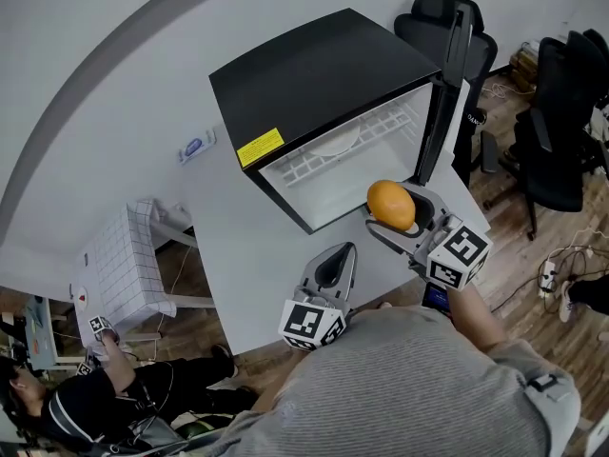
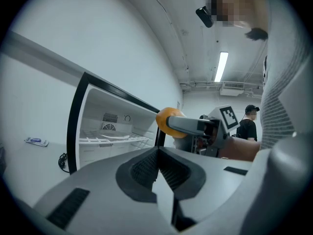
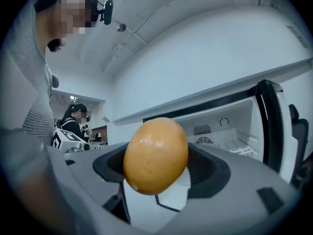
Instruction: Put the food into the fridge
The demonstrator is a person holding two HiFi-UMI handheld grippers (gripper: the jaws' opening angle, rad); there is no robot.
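Mid-carry: orange fruit (image 3: pixel 155 155) clamped in right gripper (image 1: pixel 390 206), open fridge (image 1: pixel 314 65) just ahead; left gripper (image 2: pixel 157 155) closed, empty. Next, likely: forward onto the wire shelf (image 1: pixel 335 155), then release.

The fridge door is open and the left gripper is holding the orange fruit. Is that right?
Not quite. The fridge door is open, but the right gripper holds the orange fruit, not the left. The right gripper view shows it clamped between that gripper's jaws; the left gripper is shut and empty.
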